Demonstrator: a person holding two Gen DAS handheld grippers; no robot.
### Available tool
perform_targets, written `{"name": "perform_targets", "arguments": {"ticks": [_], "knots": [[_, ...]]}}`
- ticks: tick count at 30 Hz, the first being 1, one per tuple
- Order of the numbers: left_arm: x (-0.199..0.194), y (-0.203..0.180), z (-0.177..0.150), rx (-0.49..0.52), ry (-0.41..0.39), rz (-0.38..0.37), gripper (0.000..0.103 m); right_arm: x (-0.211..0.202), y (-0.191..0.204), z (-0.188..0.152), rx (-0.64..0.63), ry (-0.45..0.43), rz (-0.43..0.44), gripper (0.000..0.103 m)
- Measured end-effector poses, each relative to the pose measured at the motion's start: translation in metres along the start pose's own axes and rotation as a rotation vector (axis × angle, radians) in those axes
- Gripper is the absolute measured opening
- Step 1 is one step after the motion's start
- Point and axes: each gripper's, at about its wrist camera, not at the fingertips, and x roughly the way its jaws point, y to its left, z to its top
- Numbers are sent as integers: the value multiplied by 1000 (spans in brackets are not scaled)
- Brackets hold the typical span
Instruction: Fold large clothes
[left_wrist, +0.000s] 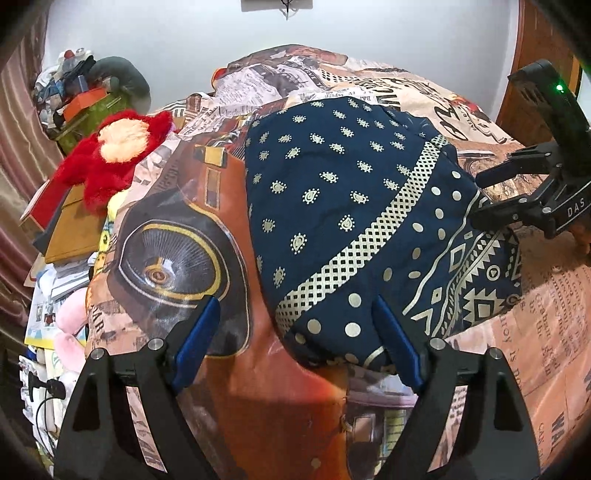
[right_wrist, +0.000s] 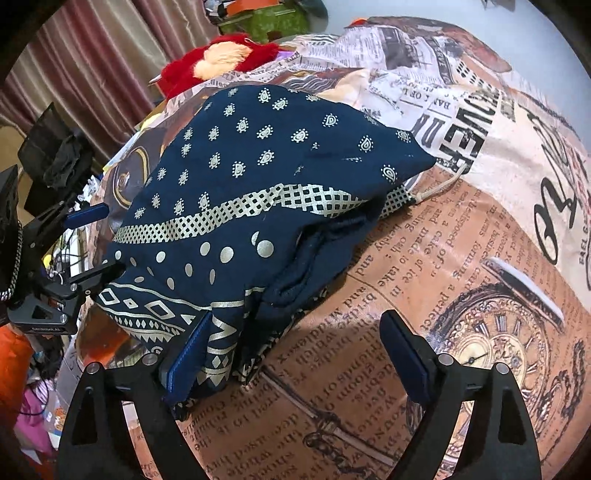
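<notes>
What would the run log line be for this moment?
garment: folded, on bedspread | left hand-held gripper: open, at its edge | right hand-held gripper: open, at its edge | grasp: none

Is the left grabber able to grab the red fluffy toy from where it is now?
Probably not from here. The left gripper sits open at the near edge of the blue patterned garment, while the red plush toy lies far off to its left, past the bedspread. Nothing blocks the way; it would just have to travel over.

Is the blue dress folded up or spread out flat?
Folded. The blue dress lies as a compact bundle on the bedsheet, with stacked layers showing at its near edge.
</notes>
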Motion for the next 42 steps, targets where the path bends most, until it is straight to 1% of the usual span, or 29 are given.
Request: {"name": "perform_targets", "arguments": {"ticks": [3, 7, 11, 14, 16, 17, 19, 21, 24, 25, 28, 31, 34, 37, 40, 42], "knots": [[-2, 1, -2, -9, 2, 3, 85, -5, 0, -4, -6, -3, -7, 89], [-7, 0, -4, -6, 2, 27, 85, -12, -3, -9, 10, -2, -13, 89], [-18, 2, -3, -26, 8, 63, 85, -30, -2, -19, 21, -19, -72, 89], [-34, 2, 2, -35, -7, 96, 85, -58, 3, -31, 46, -103, -78, 89], [-49, 0, 10, -49, -37, 113, 85, -77, 7, -37, 70, -163, -76, 89], [-56, 0, 13, -56, -50, 110, 85, -89, 9, -39, 85, -198, -75, 89], [-78, -5, 23, -75, -97, 102, 85, -110, 15, -41, 100, -260, -72, 89], [-102, -10, 33, -86, -157, 103, 85, -138, 24, -41, 105, -342, -68, 89], [-146, -22, 46, -86, -270, 111, 85, -177, 41, -41, 99, -462, -65, 89], [-165, -28, 50, -89, -318, 105, 85, -192, 48, -41, 93, -508, -67, 89], [-206, -39, 56, -93, -426, 73, 85, -231, 68, -47, 76, -632, -90, 89], [-248, -55, 55, -81, -532, 75, 85, -264, 89, -57, 58, -749, -107, 89], [-282, -68, 50, -81, -618, 78, 85, -294, 109, -71, 34, -854, -111, 89], [-308, -77, 44, -93, -681, 79, 85, -315, 126, -86, 23, -933, -126, 89], [-329, -86, 35, -112, -740, 121, 85, -333, 140, -104, 33, -1006, -136, 89], [-339, -92, 27, -129, -767, 145, 85, -341, 148, -115, 44, -1042, -161, 89]]}}
